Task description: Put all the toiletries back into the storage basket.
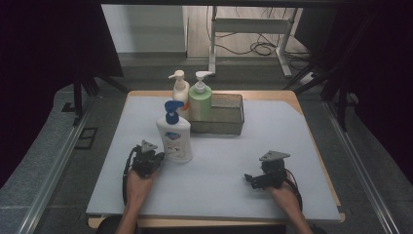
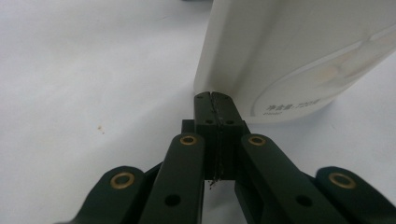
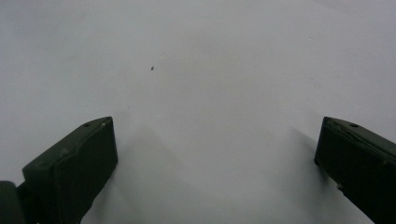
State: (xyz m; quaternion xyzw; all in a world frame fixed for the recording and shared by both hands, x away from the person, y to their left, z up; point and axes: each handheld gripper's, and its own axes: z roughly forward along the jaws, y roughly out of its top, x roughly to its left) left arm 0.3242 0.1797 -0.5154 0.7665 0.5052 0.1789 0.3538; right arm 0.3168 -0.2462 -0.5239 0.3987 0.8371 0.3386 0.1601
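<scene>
A white pump bottle (image 1: pixel 175 138) with a blue pump head stands upright on the grey mat (image 1: pixel 219 170), left of centre. My left gripper (image 1: pixel 155 157) rests low on the mat just left of that bottle's base. In the left gripper view its jaws are pressed together with nothing between them, tips (image 2: pixel 214 97) right at the foot of the white bottle (image 2: pixel 289 56). My right gripper (image 1: pixel 251 179) lies on the mat at the front right and points left. Its fingers (image 3: pixel 74 163) stand wide apart over bare mat (image 3: pixel 210 93).
A cream pump bottle (image 1: pixel 180 90) and a green pump bottle (image 1: pixel 200 100) stand at the back, beside a wire mesh basket (image 1: pixel 220 117). The mat covers a wooden table (image 1: pixel 292 95). Dark curtains hang on both sides; a desk frame (image 1: pixel 248 29) with cables stands behind.
</scene>
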